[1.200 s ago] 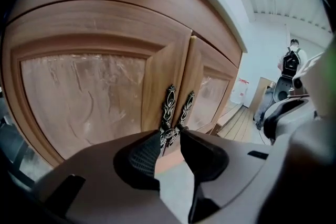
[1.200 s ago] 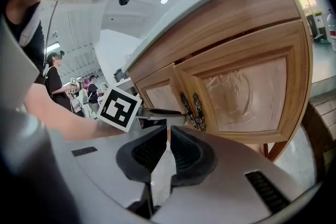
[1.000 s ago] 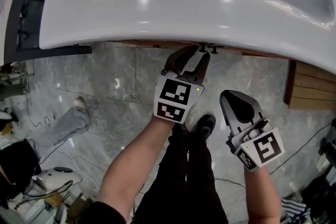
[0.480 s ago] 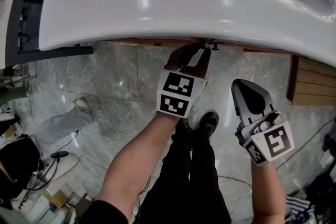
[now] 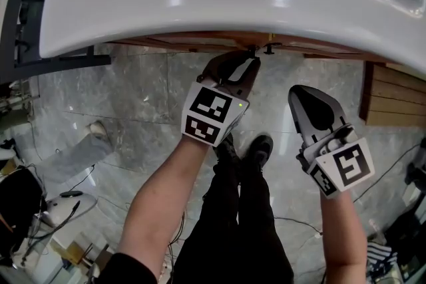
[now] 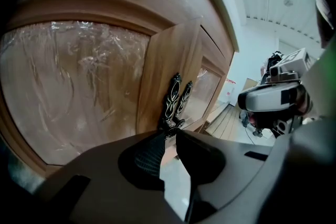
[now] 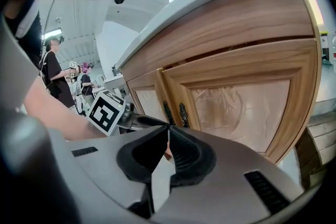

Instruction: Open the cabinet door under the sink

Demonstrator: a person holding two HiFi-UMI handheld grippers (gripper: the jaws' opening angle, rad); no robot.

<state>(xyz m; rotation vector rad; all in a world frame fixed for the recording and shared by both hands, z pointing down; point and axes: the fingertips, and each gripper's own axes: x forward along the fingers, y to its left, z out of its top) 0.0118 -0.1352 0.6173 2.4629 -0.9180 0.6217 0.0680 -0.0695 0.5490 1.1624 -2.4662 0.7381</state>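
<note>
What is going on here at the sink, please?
A person with a gripper in each hand stands at a sink, working on the wooden door under it. The left gripper has just been closing its jaws and now pinches the lower end of the door's black handle. The right gripper is shut and empty, held off to the side. The door has not swung out yet.

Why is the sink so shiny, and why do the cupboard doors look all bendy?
Head view: bright white glare spots sit on the glossy sink. Left gripper view: the wide lens bows the cabinet door and leaves dark corners. Right gripper view: the same kind of lens curves the cabinet front.
</note>
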